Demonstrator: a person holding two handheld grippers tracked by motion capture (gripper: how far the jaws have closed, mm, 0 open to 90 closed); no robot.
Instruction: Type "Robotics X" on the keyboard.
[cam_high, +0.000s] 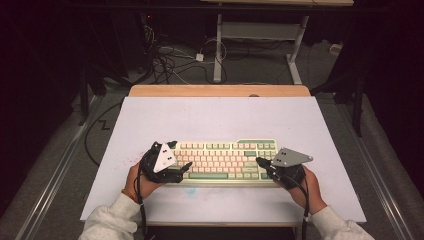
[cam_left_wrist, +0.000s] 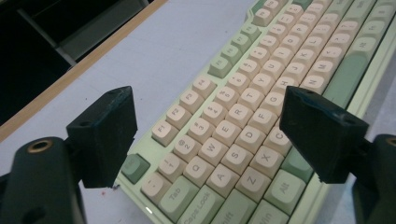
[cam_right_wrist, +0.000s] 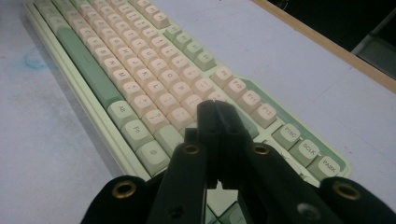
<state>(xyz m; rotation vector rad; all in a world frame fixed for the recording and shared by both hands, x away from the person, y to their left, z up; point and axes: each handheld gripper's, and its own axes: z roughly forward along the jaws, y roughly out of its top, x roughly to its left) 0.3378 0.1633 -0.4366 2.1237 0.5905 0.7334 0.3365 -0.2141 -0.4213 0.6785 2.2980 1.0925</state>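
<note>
A keyboard (cam_high: 225, 160) with cream and pale green keys lies across the near middle of the white board (cam_high: 215, 117). My left gripper (cam_high: 181, 155) hovers over the keyboard's left end. In the left gripper view its jaws stand wide apart, open (cam_left_wrist: 215, 135), above the letter keys of the keyboard (cam_left_wrist: 243, 93) with nothing between them. My right gripper (cam_high: 260, 161) is at the keyboard's right end. The right gripper view has its jaws pressed together, shut (cam_right_wrist: 217, 109), just above the keys of the keyboard (cam_right_wrist: 140, 79) and holding nothing.
The board rests on a wooden table whose far edge (cam_high: 220, 90) shows beyond it. A faint blue smudge (cam_right_wrist: 35, 58) marks the board in front of the keyboard. Past the table, cables (cam_high: 170, 62) lie on the floor beside a white desk frame (cam_high: 260, 35).
</note>
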